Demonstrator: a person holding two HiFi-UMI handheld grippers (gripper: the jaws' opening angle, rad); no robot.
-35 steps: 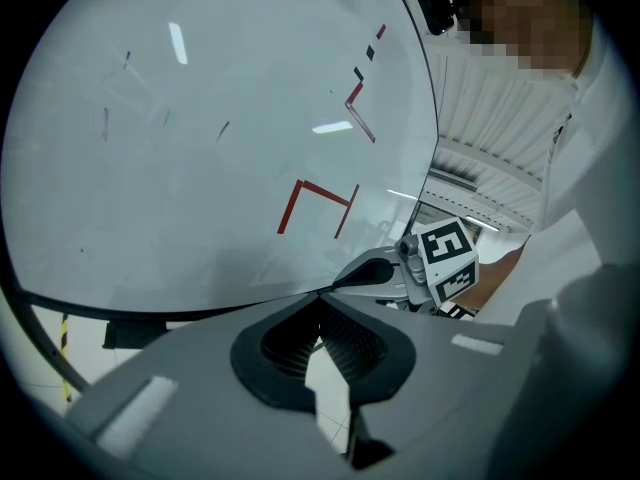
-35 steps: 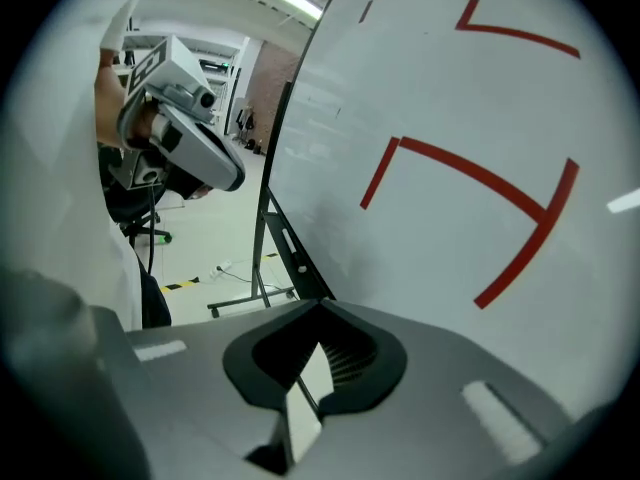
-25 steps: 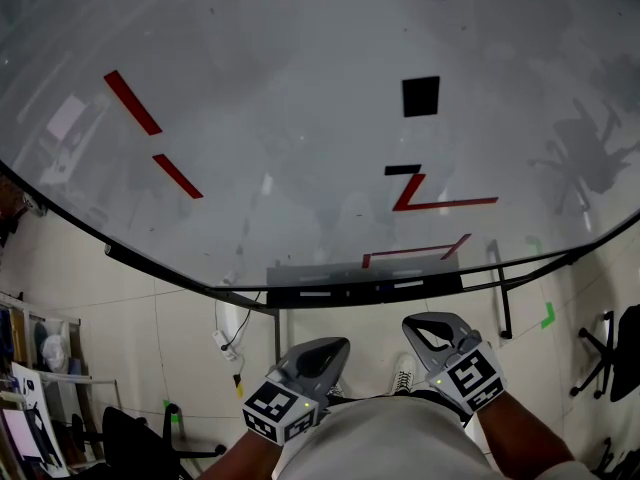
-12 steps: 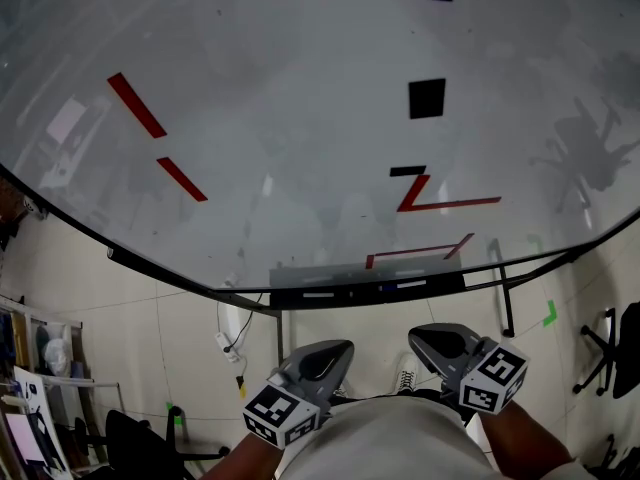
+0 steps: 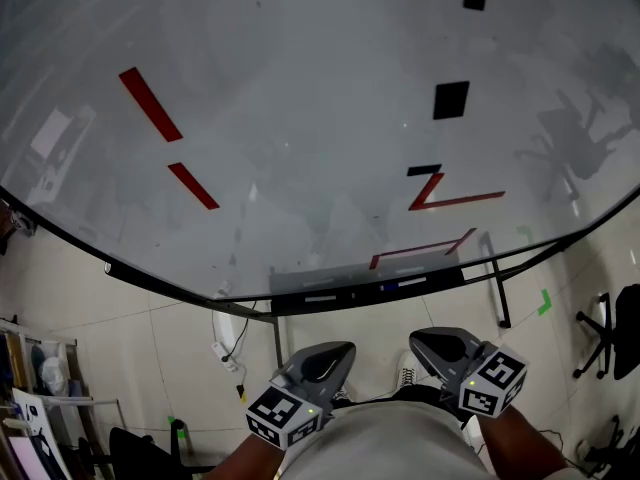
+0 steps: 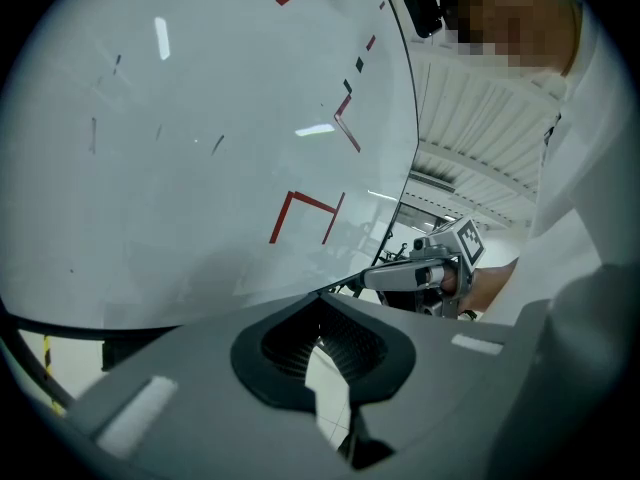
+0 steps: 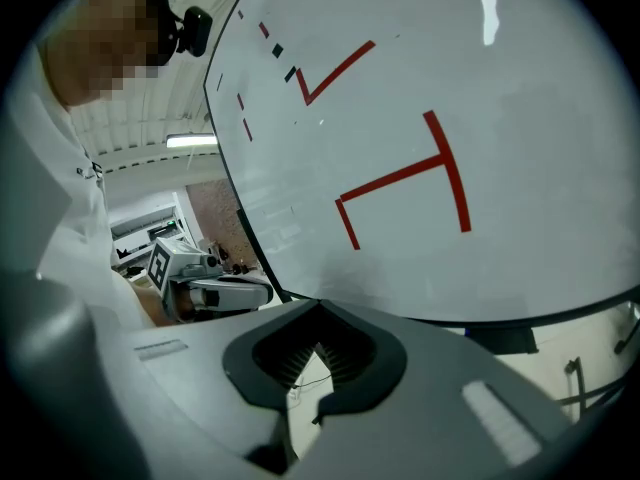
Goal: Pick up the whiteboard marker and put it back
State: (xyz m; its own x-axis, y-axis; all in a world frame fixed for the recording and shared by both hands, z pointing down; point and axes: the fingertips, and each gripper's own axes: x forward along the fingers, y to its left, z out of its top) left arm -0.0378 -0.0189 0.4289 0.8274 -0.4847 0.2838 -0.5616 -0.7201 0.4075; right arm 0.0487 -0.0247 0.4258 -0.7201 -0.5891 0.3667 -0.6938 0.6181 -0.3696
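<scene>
Head view looks steeply down onto the whiteboard [image 5: 300, 118] and floor [image 5: 130, 308]. Cameras on the left tool [image 5: 325, 353] and right tool [image 5: 440, 340] sit low and close, facing up across that board; all share its red marks [image 5: 450, 193].

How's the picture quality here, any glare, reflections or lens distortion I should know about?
Head view: the whiteboard acts like a mirror, showing a faint office chair reflection, and its bottom edge bows with the wide lens. Left gripper view: bright light streaks on the board, black corners from the fisheye. Right gripper view: one glare patch, same dark corners.
</scene>
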